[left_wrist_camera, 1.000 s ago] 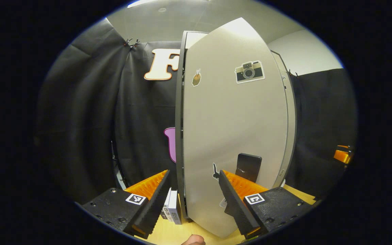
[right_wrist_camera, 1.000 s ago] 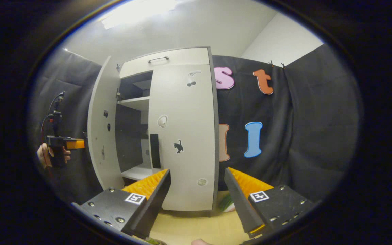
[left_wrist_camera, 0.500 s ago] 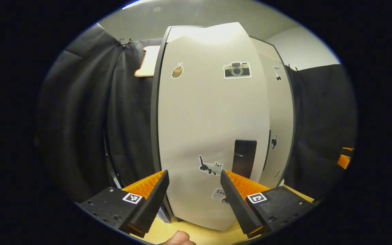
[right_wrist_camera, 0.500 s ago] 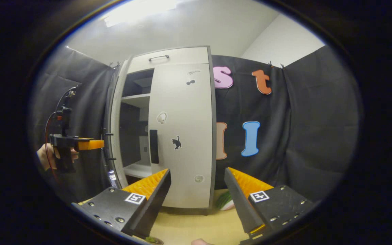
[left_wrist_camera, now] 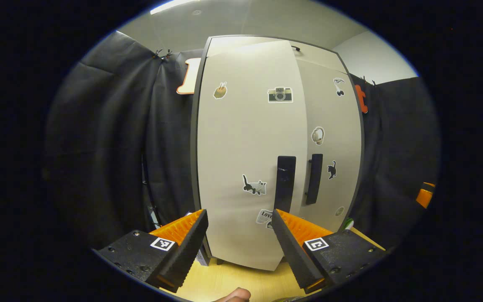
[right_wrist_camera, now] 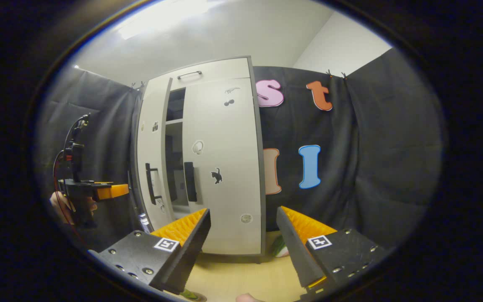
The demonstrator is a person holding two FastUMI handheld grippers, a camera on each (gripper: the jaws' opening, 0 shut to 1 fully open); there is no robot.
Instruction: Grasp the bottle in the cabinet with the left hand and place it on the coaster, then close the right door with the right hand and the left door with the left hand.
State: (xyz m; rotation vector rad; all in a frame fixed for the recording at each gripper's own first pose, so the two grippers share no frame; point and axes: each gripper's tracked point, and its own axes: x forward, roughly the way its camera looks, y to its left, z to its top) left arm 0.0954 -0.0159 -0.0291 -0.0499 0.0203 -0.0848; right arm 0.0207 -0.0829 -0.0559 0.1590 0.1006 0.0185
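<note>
In the left gripper view, black cloth hangs at the far left, and my left gripper [left_wrist_camera: 238,243] sits at the bottom with its jaws spread apart, holding nothing. Between and beyond its fingers stands the cabinet [left_wrist_camera: 203,126], pale with a dark frame, resting on a light wooden table [left_wrist_camera: 233,281]. The left door [left_wrist_camera: 250,147] faces me, carrying a camera sticker [left_wrist_camera: 280,95] up high and a cat sticker [left_wrist_camera: 253,186] lower down; its dark handle [left_wrist_camera: 285,183] stands upright just beside the right door's handle [left_wrist_camera: 315,178]. The right door [left_wrist_camera: 329,142] lies flush against the frame. In the right gripper view, the left gripper [right_wrist_camera: 111,191] appears far left, held in a hand [right_wrist_camera: 63,205], near the outer face of the left door [right_wrist_camera: 151,159]. That door is nearly closed, with a narrow gap left through which a shelf [right_wrist_camera: 174,121] shows. The right door [right_wrist_camera: 224,163] is shut. My right gripper [right_wrist_camera: 243,247] sits at the bottom with jaws released, empty. To its right, low on the table by the cabinet's corner, a small green and white object [right_wrist_camera: 280,248] peeks out; I cannot tell whether this is the bottle on its coaster.
</note>
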